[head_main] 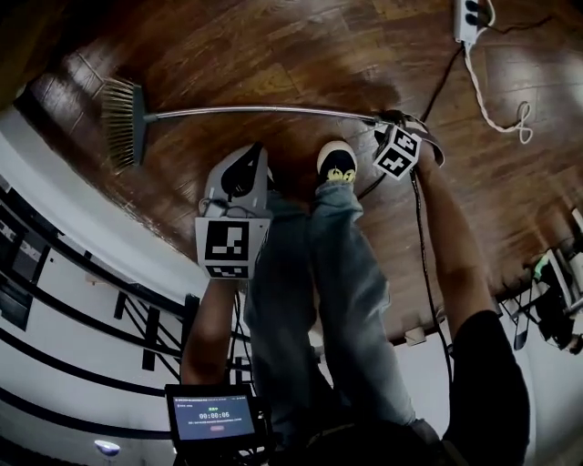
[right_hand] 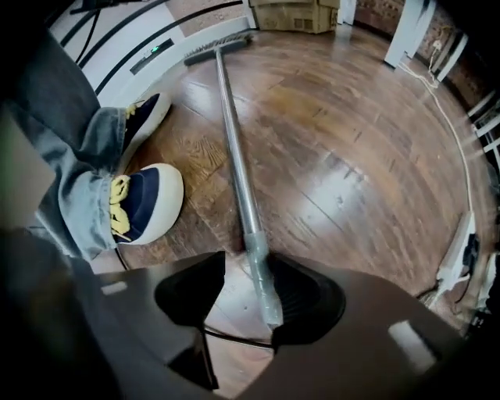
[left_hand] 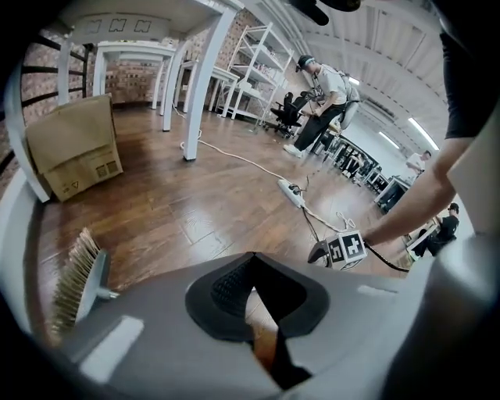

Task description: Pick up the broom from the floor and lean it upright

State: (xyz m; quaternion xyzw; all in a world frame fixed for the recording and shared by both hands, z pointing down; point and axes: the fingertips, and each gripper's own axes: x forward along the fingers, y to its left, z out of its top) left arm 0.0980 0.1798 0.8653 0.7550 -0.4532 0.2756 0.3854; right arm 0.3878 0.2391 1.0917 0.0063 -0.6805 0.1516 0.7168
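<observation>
The broom [head_main: 264, 111] lies flat on the floor [head_main: 301, 45], its long axis running across the top of the head view. Its bristles [head_main: 118, 114] are at upper left and its handle tip is at the right tool [head_main: 398, 147], the nearer one, while the left tool [head_main: 244, 173], shut and empty, hangs below mid-handle. Only the right gripper view shows the right tool's jaws wide apart with the handle end between them, beside one pad and apparently unclamped.

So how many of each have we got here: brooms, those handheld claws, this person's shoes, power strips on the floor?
Broom: 1
Grippers: 2, the left gripper and the right gripper
Shoes: 2
Power strip: 1
Total: 6
</observation>
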